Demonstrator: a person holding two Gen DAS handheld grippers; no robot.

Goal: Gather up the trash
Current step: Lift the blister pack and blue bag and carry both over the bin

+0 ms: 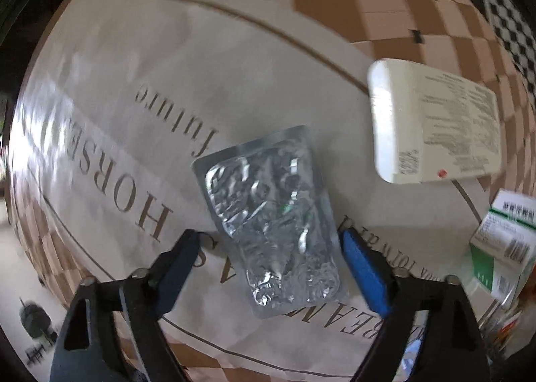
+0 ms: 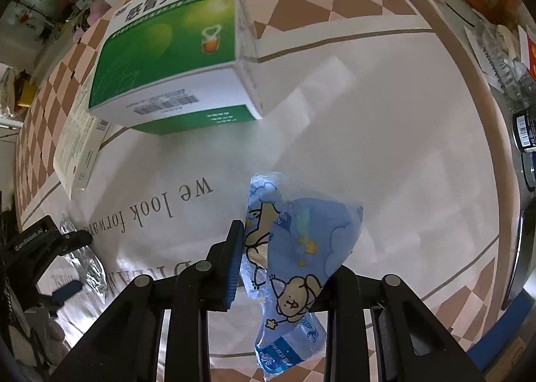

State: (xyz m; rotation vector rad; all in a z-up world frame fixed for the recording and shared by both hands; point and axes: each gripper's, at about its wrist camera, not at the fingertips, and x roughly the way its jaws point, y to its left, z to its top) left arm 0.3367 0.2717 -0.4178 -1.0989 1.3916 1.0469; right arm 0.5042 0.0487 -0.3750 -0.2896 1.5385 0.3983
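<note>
Trash is scattered over the printed tablecloth (image 1: 110,87), apparently so that each piece can be gathered singly. A crumpled foil blister pack (image 1: 271,217) lies flat on the cloth's lettering, and the left gripper (image 1: 271,241) is positioned around it with the jaws spread wide, one blue pad on either side; neither pad is seen to press the foil. A white box (image 1: 432,124) lies beyond the blister pack, to its right, and a green medicine box (image 2: 174,47) stands beside that. A blue cartoon-printed wrapper (image 2: 298,248) is pinched by the right gripper (image 2: 288,268) and appears to be lifted off the cloth, judged ready for carrying away.
</note>
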